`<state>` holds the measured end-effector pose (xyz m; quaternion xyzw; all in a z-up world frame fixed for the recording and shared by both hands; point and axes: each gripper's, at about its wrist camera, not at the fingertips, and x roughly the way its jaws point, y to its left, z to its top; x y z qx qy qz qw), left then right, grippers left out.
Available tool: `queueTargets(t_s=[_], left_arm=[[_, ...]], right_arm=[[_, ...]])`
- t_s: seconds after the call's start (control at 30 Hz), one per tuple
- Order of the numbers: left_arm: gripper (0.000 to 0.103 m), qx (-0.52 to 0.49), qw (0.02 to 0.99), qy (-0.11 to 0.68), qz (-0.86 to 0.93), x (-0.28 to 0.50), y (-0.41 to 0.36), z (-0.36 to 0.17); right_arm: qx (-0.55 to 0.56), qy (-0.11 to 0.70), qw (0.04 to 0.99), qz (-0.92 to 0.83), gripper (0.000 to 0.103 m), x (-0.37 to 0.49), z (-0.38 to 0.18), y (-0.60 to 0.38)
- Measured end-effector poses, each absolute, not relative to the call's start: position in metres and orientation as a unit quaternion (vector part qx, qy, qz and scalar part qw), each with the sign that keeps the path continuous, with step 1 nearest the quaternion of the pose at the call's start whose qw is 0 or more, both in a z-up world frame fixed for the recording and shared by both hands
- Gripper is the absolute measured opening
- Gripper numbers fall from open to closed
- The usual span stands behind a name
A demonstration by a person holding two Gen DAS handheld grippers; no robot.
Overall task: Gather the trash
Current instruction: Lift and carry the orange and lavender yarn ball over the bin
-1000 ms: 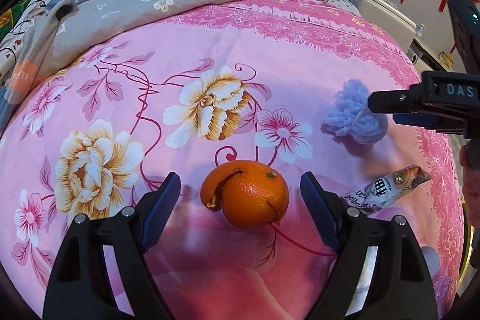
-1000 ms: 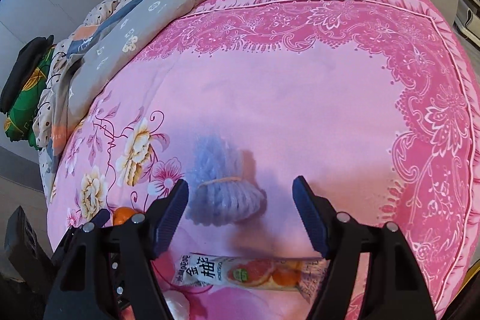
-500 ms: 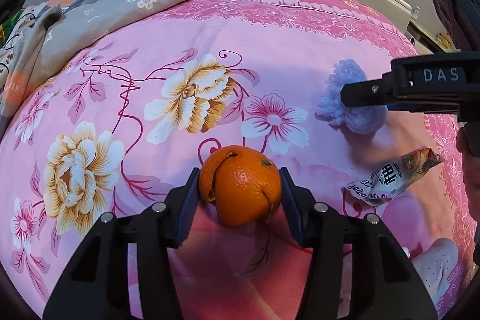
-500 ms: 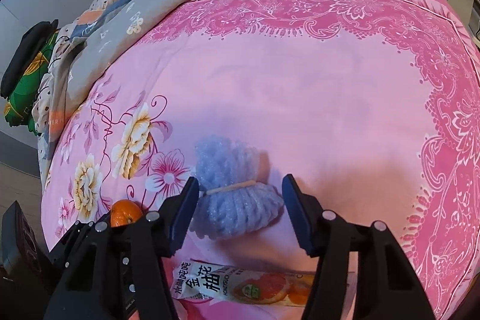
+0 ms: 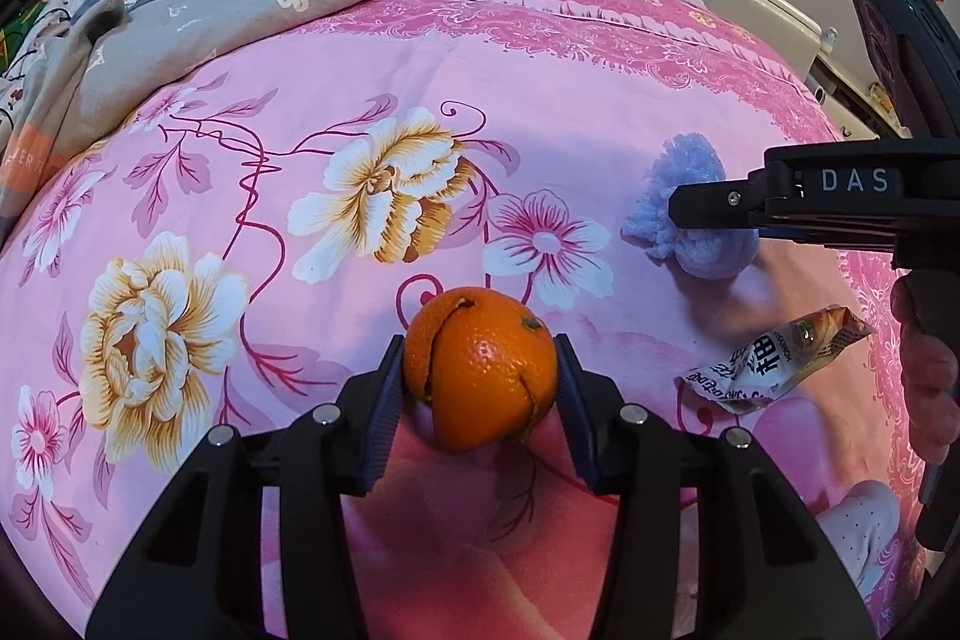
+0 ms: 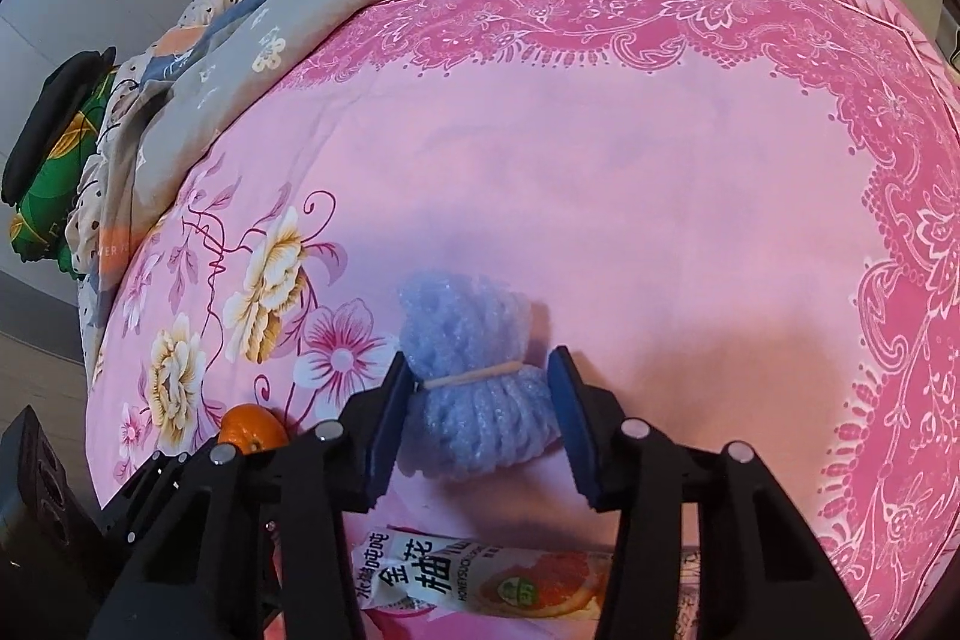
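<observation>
- My right gripper (image 6: 480, 418) has just been closing on the blue foam bundle (image 6: 474, 388), which lies mid-bed toward the near edge of the bed (image 6: 600, 172); the pads touch its sides at the rubber band. It looks light and squashy, so I judge the banded waist the firmest hold.
- My left gripper (image 5: 480, 382) has just closed onto the orange peel (image 5: 480, 364), near the same edge. The split rind probably dents, so gentle pressure across its widest part.
- The drink pouch (image 6: 480, 580) lies loose at the near edge, flat and likely slippery.
</observation>
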<state>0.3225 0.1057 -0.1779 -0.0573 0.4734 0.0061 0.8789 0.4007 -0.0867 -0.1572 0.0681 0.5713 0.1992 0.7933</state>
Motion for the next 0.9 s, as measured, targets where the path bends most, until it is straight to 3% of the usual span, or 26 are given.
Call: queueTargets(t_s=[0.9], left_arm=[[0.042,-0.122,0.893,0.433,-0.011,0.274,0.095,-0.121]], right_arm=[[0.128,0.525,0.822,0.180,0.040,0.329,-0.082,-0.174]])
